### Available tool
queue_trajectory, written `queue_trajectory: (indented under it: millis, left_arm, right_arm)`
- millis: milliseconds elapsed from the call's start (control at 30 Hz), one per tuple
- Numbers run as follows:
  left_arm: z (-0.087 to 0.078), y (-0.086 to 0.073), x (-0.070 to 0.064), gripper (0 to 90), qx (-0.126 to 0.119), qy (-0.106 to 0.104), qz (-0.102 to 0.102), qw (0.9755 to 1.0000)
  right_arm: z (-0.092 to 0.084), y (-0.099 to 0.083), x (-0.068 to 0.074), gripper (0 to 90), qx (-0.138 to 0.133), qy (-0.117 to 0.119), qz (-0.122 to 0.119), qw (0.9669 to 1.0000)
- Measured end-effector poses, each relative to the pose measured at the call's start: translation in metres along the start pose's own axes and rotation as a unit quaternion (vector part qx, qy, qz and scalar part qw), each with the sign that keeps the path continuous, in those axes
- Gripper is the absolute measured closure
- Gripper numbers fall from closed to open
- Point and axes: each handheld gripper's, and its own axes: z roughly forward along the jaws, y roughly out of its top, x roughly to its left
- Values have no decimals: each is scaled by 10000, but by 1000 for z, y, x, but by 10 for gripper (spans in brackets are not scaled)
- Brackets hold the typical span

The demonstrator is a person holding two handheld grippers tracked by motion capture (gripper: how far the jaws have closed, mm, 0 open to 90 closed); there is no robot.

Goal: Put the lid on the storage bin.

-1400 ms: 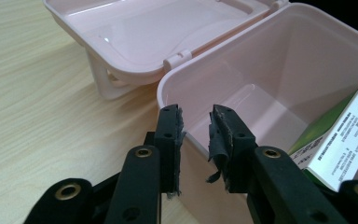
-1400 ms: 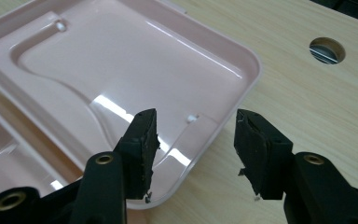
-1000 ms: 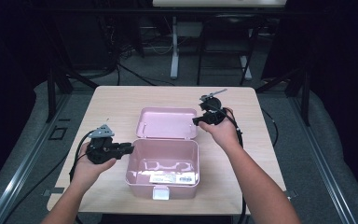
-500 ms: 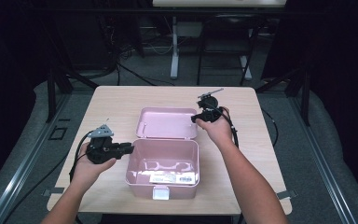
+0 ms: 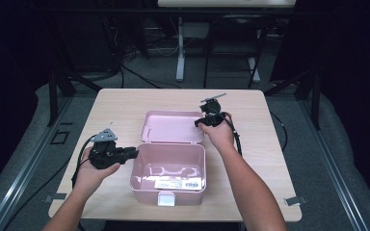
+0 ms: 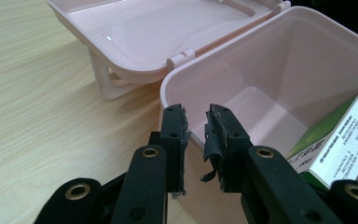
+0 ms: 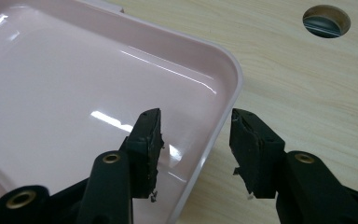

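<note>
Pink box (image 5: pixel 167 195) open on the wooden table (image 5: pixel 270 159), near the front edge. Lid (image 5: pixel 173 126) flipped all the way back, lying flat behind the box, inside up. Down in the box, a green and white carton (image 5: pixel 173 184) with a bar code.

Left gripper (image 5: pixel 134 153) right at the box's left side. Jaws close together, one pad outside the wall and one inside, pinching the top edge of the wall, as seen in the left gripper view (image 6: pixel 196 135).

Right gripper (image 5: pixel 198 122) at the lid's right back corner. Jaws spread and just now closing, one over the shiny inside of the lid (image 7: pixel 74 70), the other over the table. Lid's rim between them (image 7: pixel 196 135), not squeezed yet. A round hole (image 7: pixel 326 21) in the table close by.
</note>
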Motion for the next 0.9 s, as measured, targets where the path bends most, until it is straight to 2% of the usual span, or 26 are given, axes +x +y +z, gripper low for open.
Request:
queue_trajectory:
  millis: [167, 633, 900]
  left_arm:
    - [0, 0, 0, 761, 11, 2, 1, 10000]
    - [0, 0, -1, 762, 20, 9, -5, 10000]
    - [0, 0, -1, 762, 27, 11, -4, 10000]
  right_arm:
    - [4, 0, -2, 573, -26, -43, 158, 9999]
    - [10, 1, -3, 630, -40, -80, 369, 9993]
    - [7, 1, -5, 731, -26, -162, 485, 9987]
